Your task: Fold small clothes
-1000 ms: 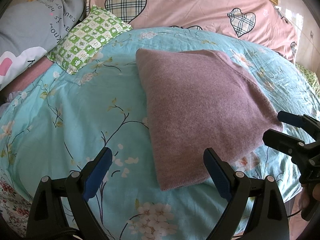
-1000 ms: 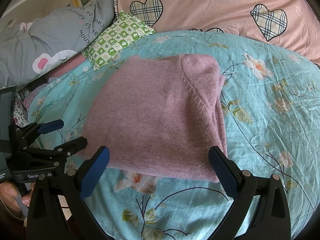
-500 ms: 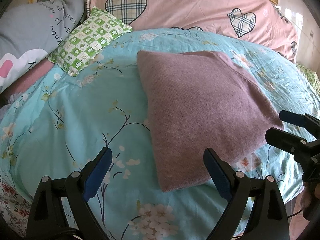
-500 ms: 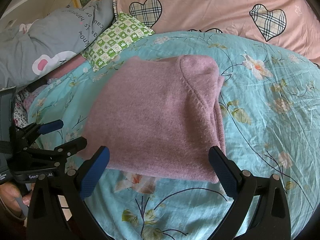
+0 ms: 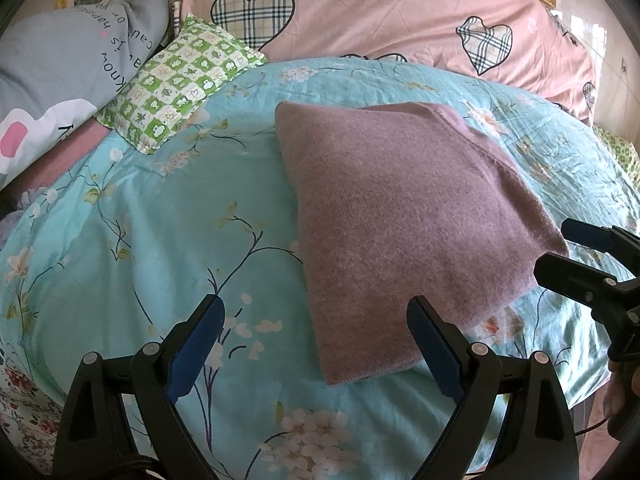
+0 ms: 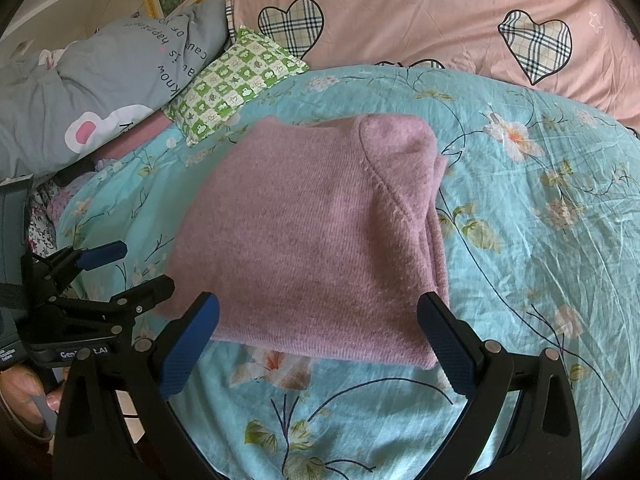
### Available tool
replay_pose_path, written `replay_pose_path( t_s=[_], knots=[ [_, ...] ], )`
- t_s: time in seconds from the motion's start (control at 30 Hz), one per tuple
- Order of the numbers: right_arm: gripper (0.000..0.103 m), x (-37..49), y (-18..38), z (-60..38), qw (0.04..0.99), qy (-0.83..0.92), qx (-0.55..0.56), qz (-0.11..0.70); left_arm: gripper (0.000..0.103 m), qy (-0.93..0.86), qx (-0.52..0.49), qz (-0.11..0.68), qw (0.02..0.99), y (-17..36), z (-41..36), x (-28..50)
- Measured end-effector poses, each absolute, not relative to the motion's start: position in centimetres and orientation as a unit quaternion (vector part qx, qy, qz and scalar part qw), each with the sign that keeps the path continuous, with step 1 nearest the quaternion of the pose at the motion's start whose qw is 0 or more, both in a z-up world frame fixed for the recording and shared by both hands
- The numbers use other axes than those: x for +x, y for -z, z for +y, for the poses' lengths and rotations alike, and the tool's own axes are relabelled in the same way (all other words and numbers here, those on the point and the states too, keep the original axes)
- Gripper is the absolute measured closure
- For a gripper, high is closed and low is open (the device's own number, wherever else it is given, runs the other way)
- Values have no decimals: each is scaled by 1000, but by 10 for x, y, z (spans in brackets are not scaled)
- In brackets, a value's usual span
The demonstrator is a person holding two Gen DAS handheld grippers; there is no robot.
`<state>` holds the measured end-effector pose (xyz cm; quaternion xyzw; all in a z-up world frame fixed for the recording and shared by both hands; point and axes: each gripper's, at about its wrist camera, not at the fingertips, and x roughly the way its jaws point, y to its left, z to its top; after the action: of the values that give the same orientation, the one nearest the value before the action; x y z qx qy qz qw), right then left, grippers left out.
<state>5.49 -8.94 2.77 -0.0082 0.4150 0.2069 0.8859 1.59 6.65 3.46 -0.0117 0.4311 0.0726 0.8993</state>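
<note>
A mauve knitted sweater [image 5: 408, 216] lies folded into a rough rectangle on the teal floral bedsheet [image 5: 168, 240]. My left gripper [image 5: 316, 344] is open just short of the sweater's near left corner, holding nothing. In the right wrist view the same sweater [image 6: 320, 232] shows a sleeve seam and stacked layers along its right edge. My right gripper [image 6: 318, 344] is open in front of its near edge, its fingers apart about as wide as the fold. Each view catches the other gripper: the right gripper [image 5: 556, 248] by the sweater's right corner, the left gripper [image 6: 140, 268] by its left corner, both open.
A green checked pillow [image 5: 180, 84] and a grey lettered cushion [image 5: 68, 64] lie at the back left. A pink quilt with plaid hearts [image 5: 380, 12] runs along the back. A person's hand [image 6: 24, 392] holds the left gripper at the bed's edge.
Almost nothing: both open grippers have drifted only slightly, and the folded sweater has stayed where it was.
</note>
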Motion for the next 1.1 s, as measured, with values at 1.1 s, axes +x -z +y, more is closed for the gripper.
replay_pose_path(
  t_s=[1.1],
  knots=[
    [4,58,-27,-91,887,-202,-1,416,11,-75,-8,436,897,-33,69,21]
  ],
)
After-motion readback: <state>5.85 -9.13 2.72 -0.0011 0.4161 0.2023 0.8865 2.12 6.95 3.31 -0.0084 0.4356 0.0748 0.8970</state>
